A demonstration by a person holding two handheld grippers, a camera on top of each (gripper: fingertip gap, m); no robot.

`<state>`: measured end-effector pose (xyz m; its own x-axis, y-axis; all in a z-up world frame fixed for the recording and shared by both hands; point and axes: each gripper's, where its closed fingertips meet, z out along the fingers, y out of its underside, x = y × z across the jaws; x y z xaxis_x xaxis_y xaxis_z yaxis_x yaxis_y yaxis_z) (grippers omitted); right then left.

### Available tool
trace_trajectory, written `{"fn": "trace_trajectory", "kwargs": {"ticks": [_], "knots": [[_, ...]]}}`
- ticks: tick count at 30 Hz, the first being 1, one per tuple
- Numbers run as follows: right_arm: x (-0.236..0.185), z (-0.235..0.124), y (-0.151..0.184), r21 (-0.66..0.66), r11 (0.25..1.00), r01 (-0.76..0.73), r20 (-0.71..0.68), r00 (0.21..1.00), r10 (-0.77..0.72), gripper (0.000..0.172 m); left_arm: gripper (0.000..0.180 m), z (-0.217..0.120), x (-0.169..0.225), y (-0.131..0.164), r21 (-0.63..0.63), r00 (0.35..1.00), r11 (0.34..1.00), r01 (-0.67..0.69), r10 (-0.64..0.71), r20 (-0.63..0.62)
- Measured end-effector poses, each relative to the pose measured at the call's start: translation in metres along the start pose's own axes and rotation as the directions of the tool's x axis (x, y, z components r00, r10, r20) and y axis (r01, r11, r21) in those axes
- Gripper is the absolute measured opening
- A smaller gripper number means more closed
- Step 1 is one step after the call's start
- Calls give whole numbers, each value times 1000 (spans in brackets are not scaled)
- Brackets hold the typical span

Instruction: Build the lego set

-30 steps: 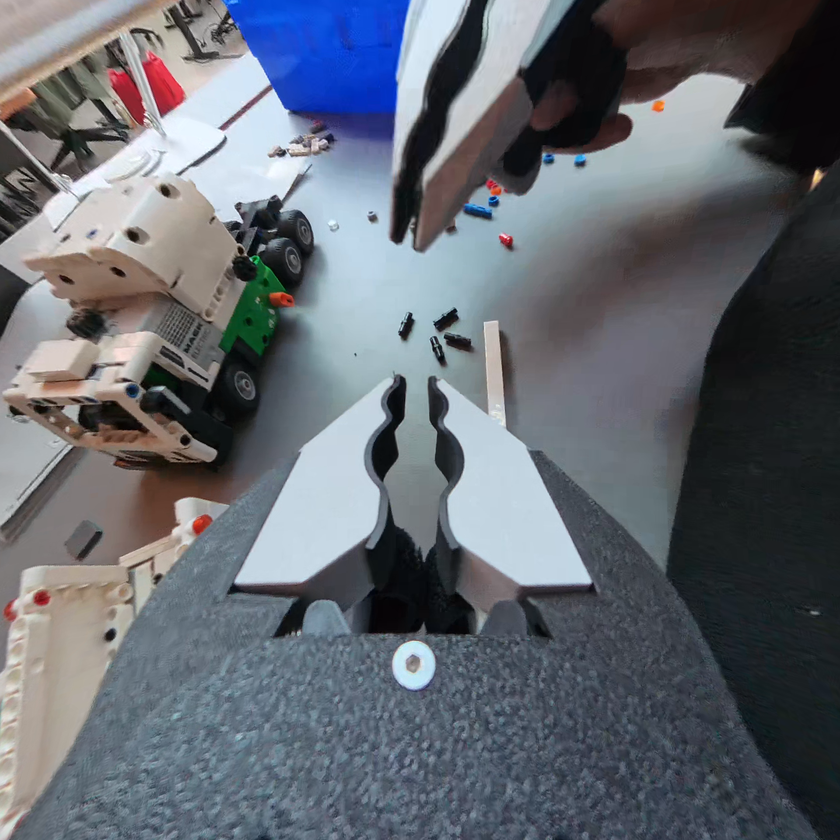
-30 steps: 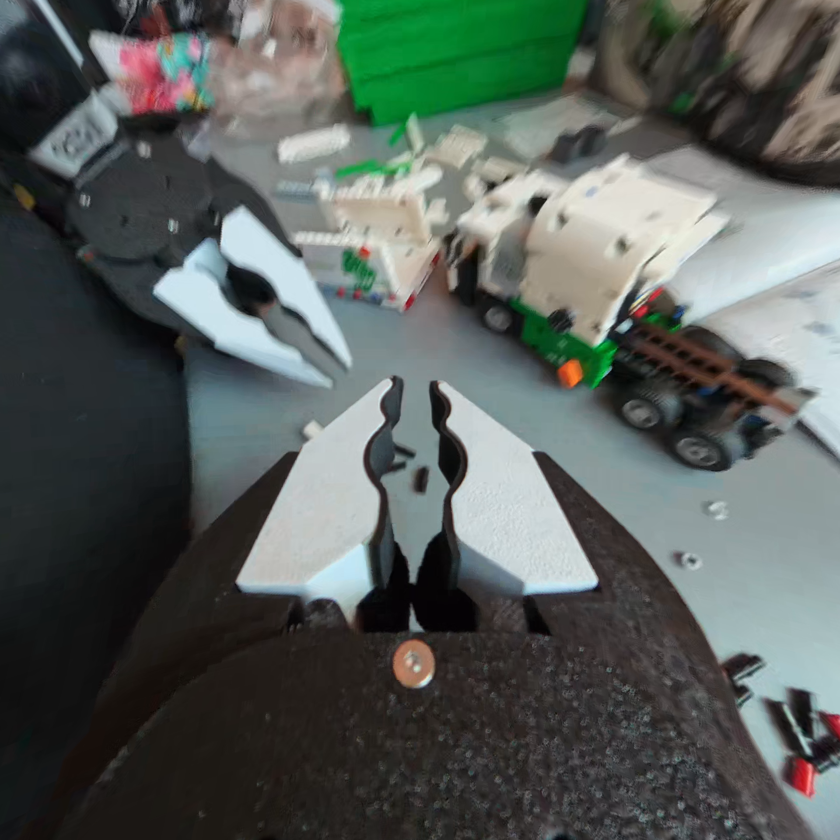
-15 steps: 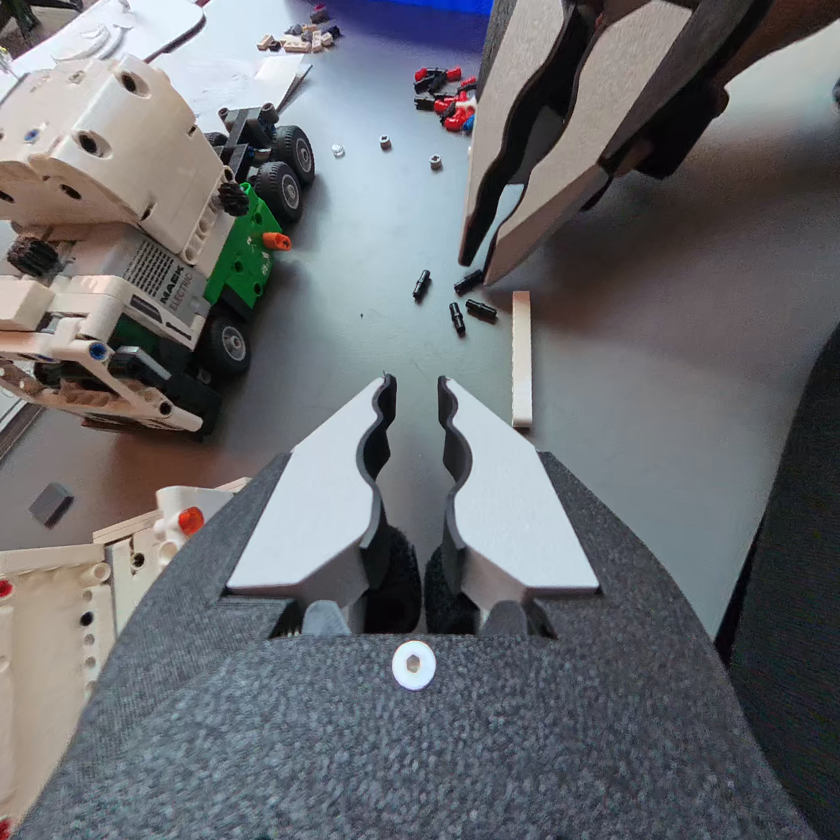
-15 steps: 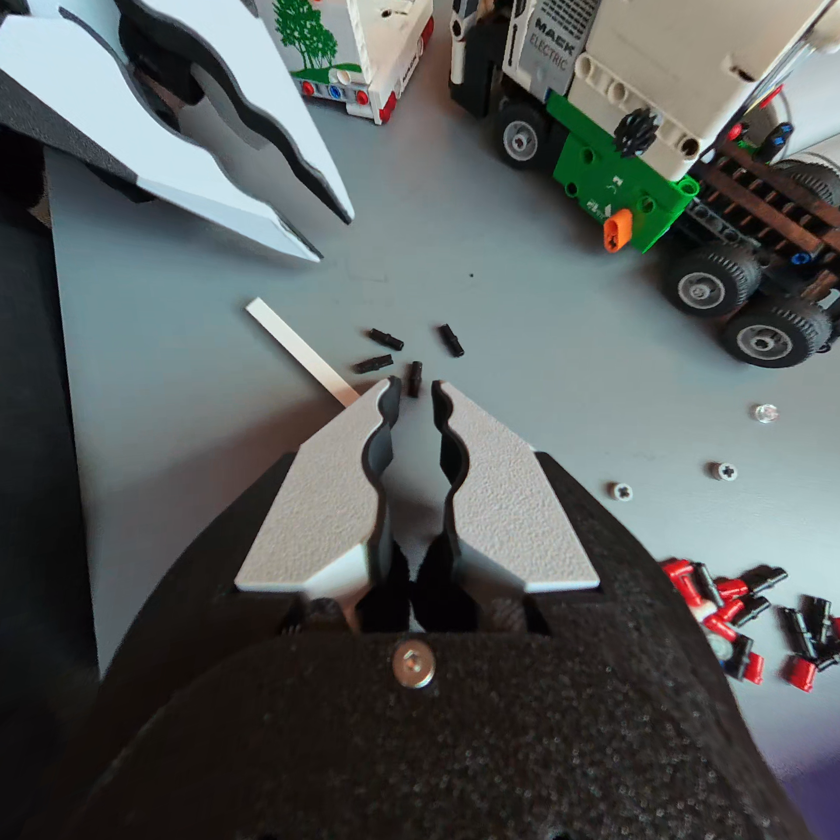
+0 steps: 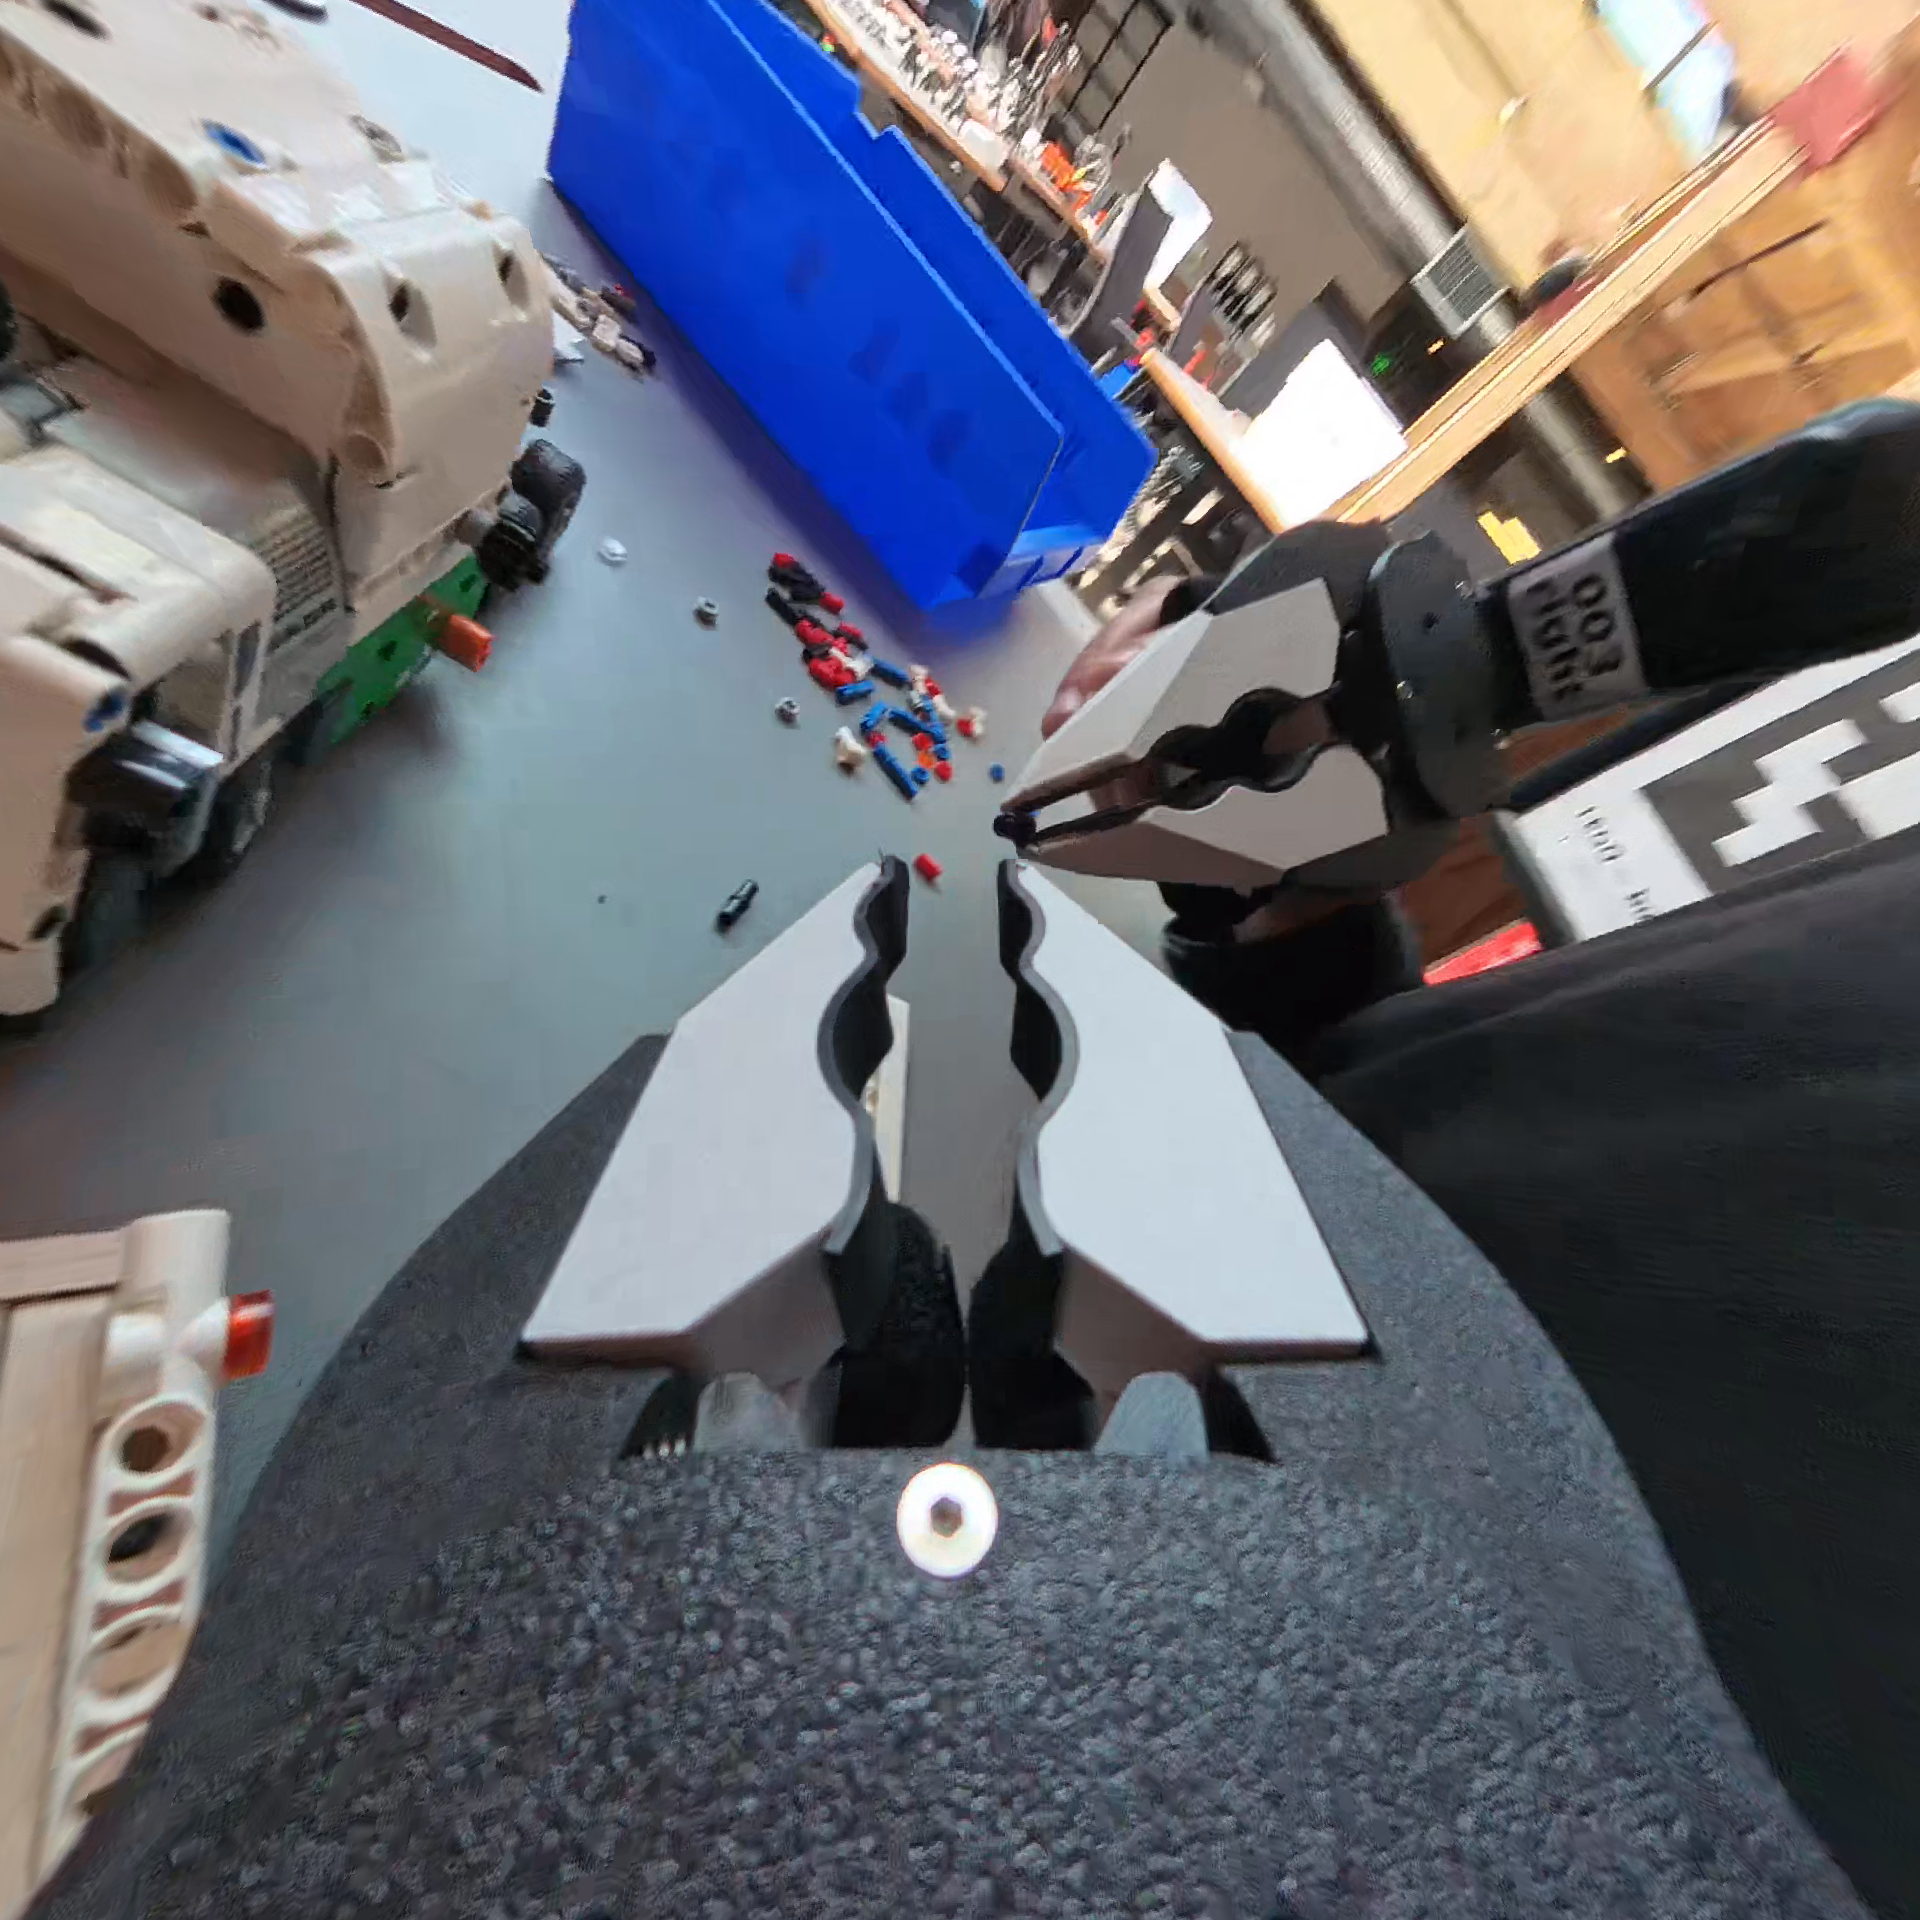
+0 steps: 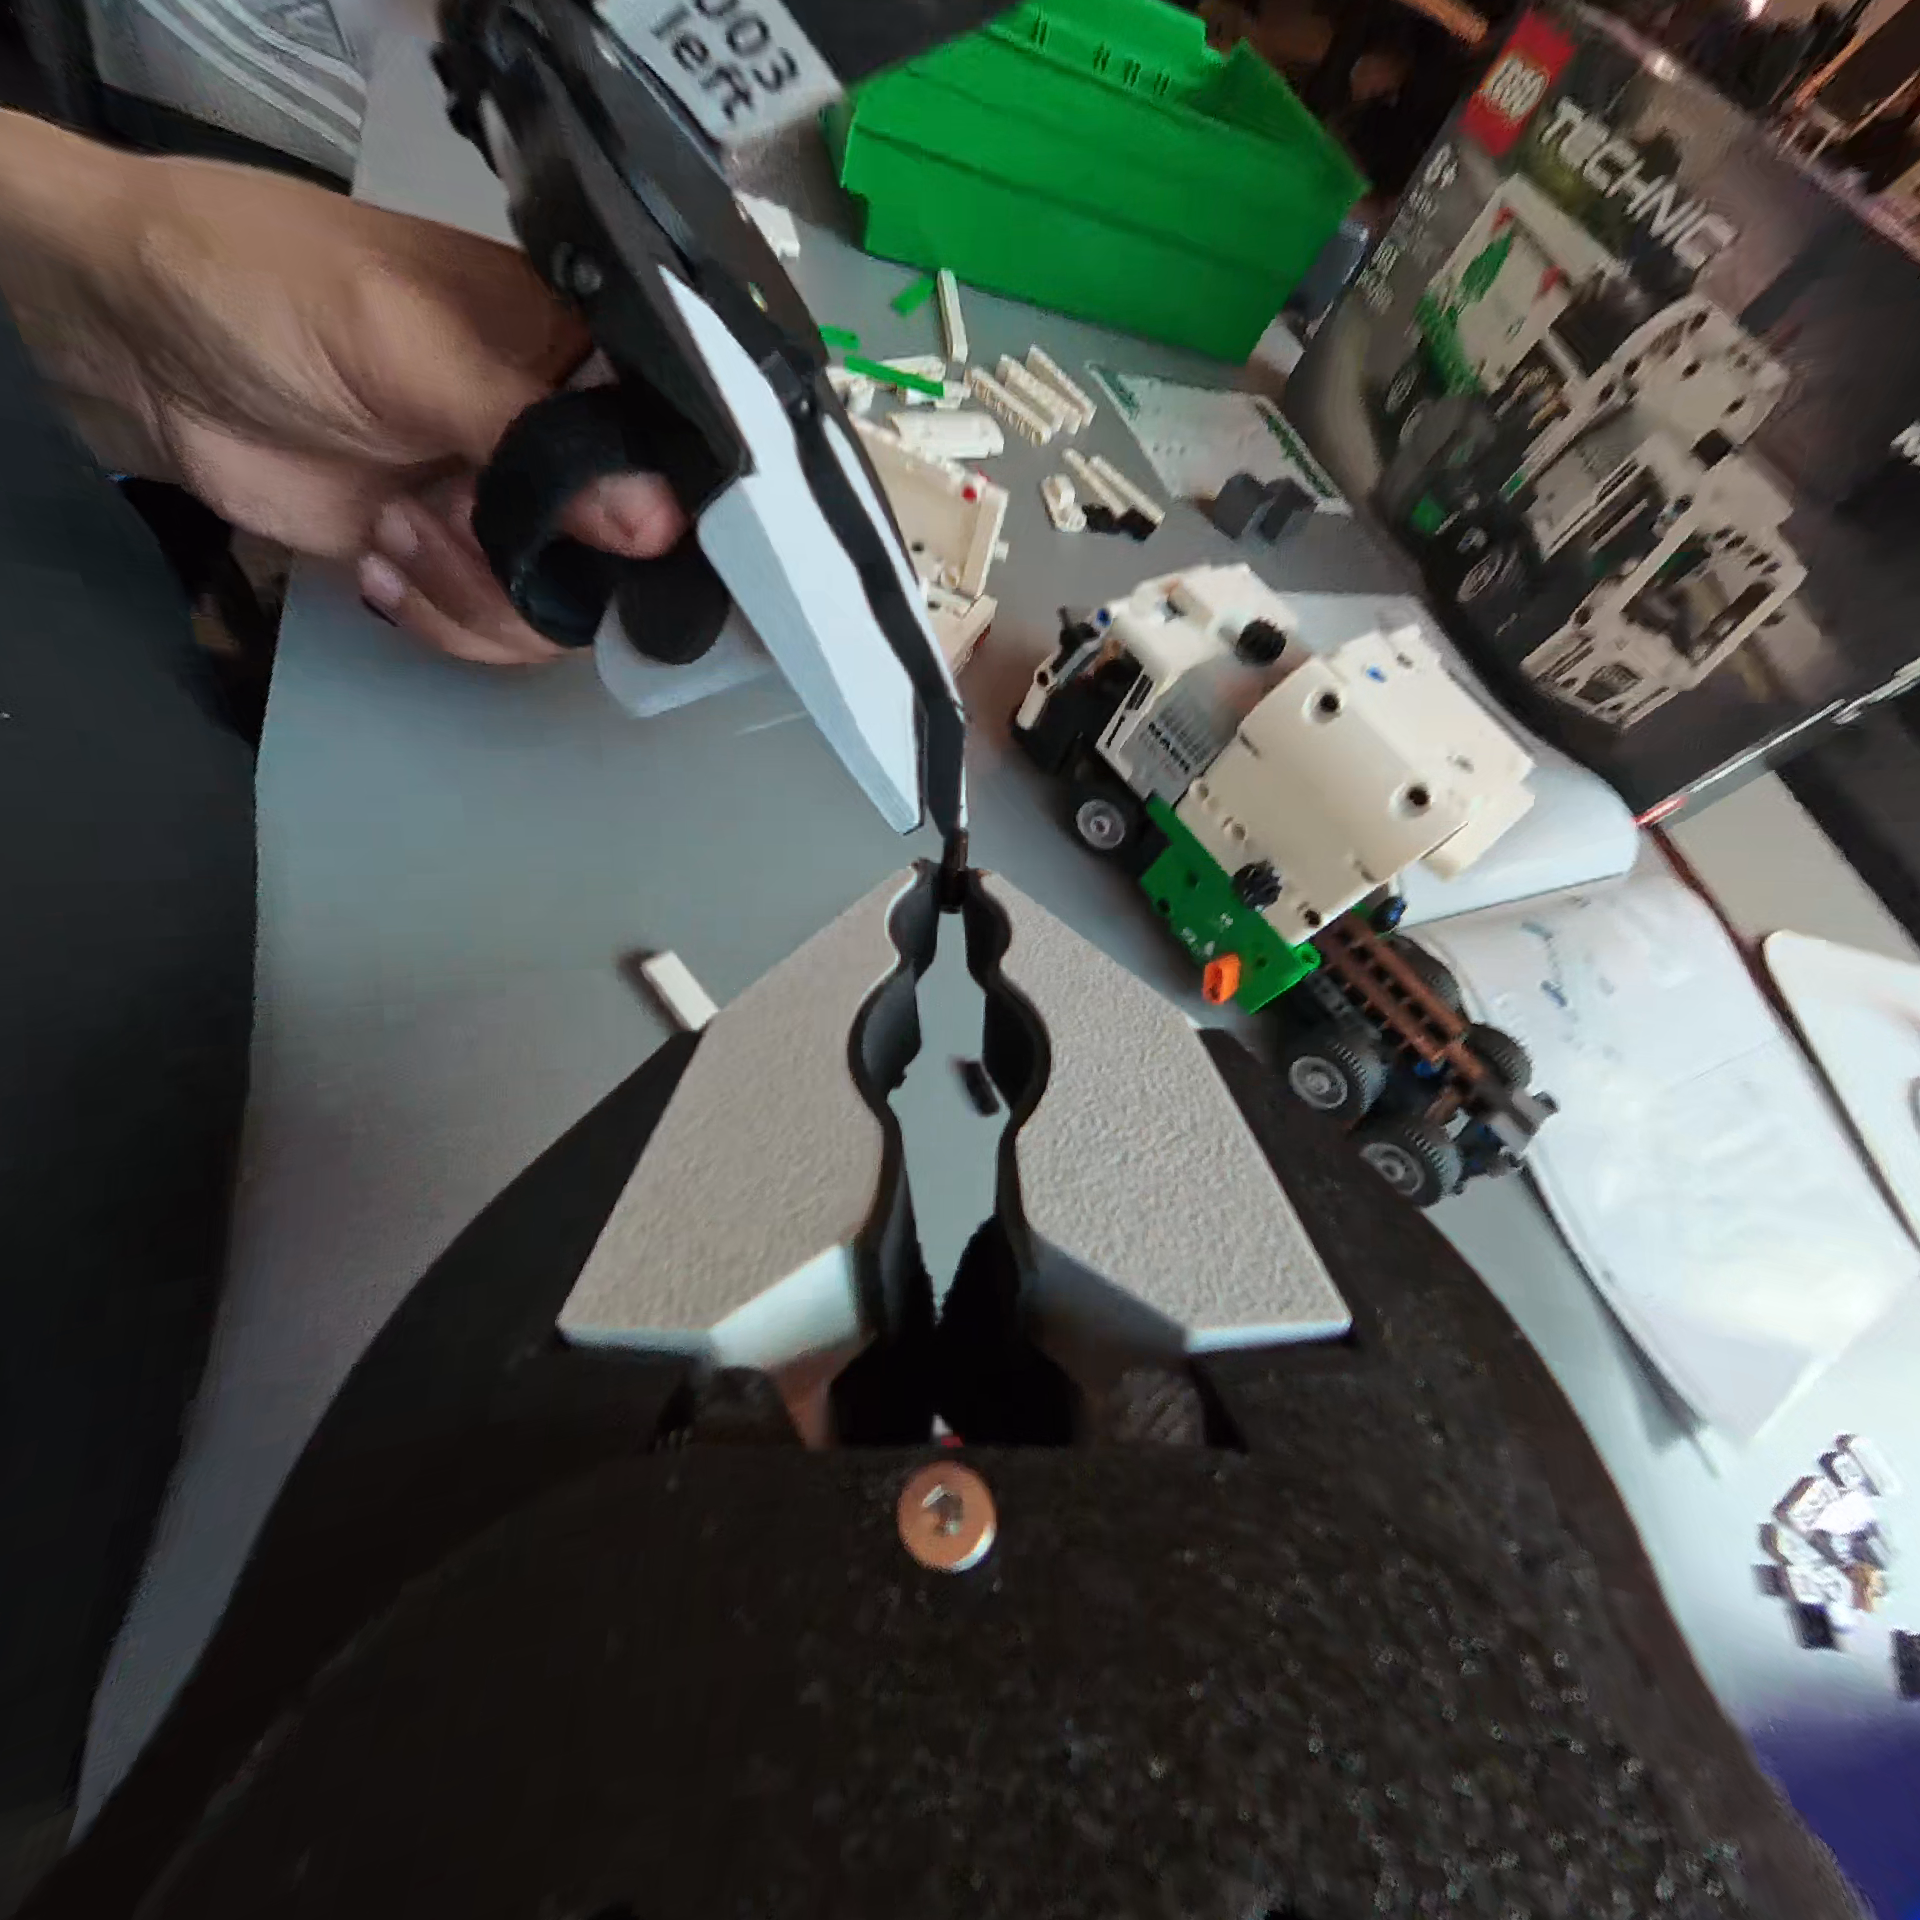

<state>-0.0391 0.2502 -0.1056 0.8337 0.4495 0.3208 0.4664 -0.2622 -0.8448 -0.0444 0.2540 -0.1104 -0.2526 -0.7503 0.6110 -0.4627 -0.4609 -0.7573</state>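
Observation:
My right gripper (image 6: 948, 883) is shut on a small black pin (image 6: 951, 881) at its very fingertips and holds it above the grey table (image 6: 468, 883). The left wrist view shows the same pin (image 5: 1013, 826) pinched at the tip of the right gripper (image 5: 1029, 826). My left gripper (image 5: 951, 878) is open with nothing between its fingers. In the right wrist view its tips (image 6: 935, 816) hang just above the held pin, close to touching it. Another black pin (image 5: 737, 902) and a red piece (image 5: 925, 865) lie on the table below.
A white and green toy truck (image 6: 1299, 790) stands on the table, at the left in the left wrist view (image 5: 208, 520). A blue bin (image 5: 831, 312), a green bin (image 6: 1070, 177), the set's box (image 6: 1610, 364), a white beam (image 6: 675, 987) and a pile of small pieces (image 5: 883, 707) lie around.
My right gripper came down to the black pins, shut on one and lifted it. Both grippers rose and tilted toward each other. My left gripper opened a little and stayed open.

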Motion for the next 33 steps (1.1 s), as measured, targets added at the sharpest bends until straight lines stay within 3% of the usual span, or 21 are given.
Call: {"fn": "trace_trajectory", "kwargs": {"ticks": [4, 14, 22, 33], "knots": [[0, 0, -10, 4, 998, 56, -18, 998, -56, 3, 15, -7, 16, -11, 50, 975, 989, 143, -131, -182], [-8, 1, -24, 128, 991, 38, 29, 999, -42, 3, 2, -12, 23, -14, 39, 942, 979, 202, -183, -281], [-5, -6, -51, 379, 922, -78, 35, 997, 70, 4, 2, -26, 39, -30, 45, 823, 929, 367, -301, -481], [-4, -10, -57, 407, 913, 8, -51, 999, 13, 5, 2, -27, 45, -34, 23, 721, 877, 480, -379, -580]]}}
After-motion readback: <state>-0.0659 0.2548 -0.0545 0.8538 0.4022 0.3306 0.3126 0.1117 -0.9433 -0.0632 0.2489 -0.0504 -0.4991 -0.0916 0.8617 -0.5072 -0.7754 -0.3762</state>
